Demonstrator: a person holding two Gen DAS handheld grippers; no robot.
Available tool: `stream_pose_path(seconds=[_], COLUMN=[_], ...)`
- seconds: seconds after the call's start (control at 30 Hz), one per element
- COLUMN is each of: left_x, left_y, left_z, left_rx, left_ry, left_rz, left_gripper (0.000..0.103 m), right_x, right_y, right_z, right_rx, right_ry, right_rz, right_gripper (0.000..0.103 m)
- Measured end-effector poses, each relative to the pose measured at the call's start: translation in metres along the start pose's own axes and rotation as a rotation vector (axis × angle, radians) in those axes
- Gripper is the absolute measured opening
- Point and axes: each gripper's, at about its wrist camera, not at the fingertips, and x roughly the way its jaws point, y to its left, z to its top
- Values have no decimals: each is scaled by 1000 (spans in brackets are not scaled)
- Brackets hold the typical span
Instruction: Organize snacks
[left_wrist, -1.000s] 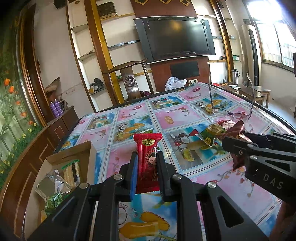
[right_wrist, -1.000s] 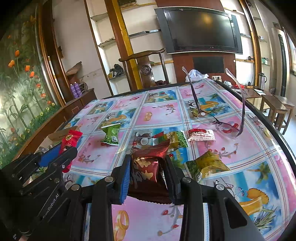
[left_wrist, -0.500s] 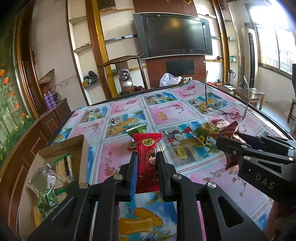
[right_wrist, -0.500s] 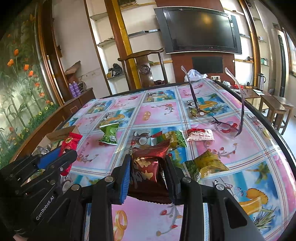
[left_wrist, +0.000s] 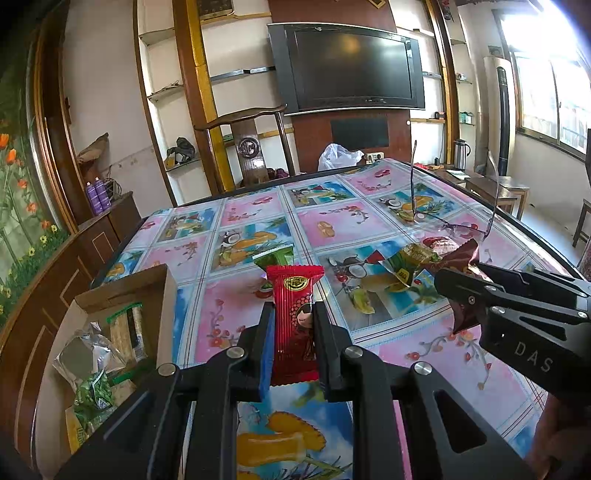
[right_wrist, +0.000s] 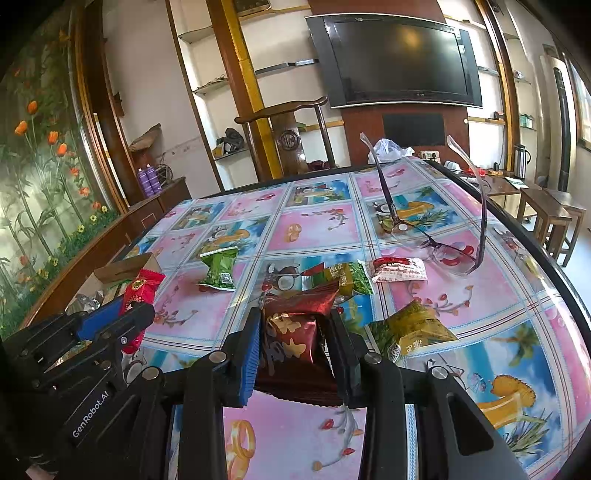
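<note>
My left gripper (left_wrist: 291, 314) is shut on a narrow red snack packet (left_wrist: 293, 314) held upright above the table, just right of an open cardboard box (left_wrist: 162, 306) with several snacks inside. My right gripper (right_wrist: 295, 325) is shut on a dark red foil snack bag (right_wrist: 295, 332), and it shows from the side in the left wrist view (left_wrist: 461, 291). Loose on the tablecloth lie a green packet (right_wrist: 219, 269), a green-yellow packet (right_wrist: 343, 277), a white-and-red packet (right_wrist: 399, 269) and a yellow-green packet (right_wrist: 410, 330).
A pair of glasses (right_wrist: 439, 247) stands with its arms up at the right of the table. The table's dark edge (right_wrist: 554, 266) curves along the right. A wooden chair (right_wrist: 284, 140) stands behind the far edge, and a sideboard (left_wrist: 107, 229) runs along the left.
The left wrist view has tilted slightly, so the box and table sit a little differently in frame. Both packets stay gripped and the right gripper has not moved.
</note>
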Motion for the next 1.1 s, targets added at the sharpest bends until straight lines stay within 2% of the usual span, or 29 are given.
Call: stream_pose_path(seconds=[1.1], left_x=[-1], left_y=[4], left_z=[0], left_rx=[-7], left_ry=[-2], left_rz=[-3], left_gripper=[19], right_x=[-1], right_y=[0], right_z=[0], right_rx=[0], right_ry=[-2], right_rz=[-1], right_gripper=[37])
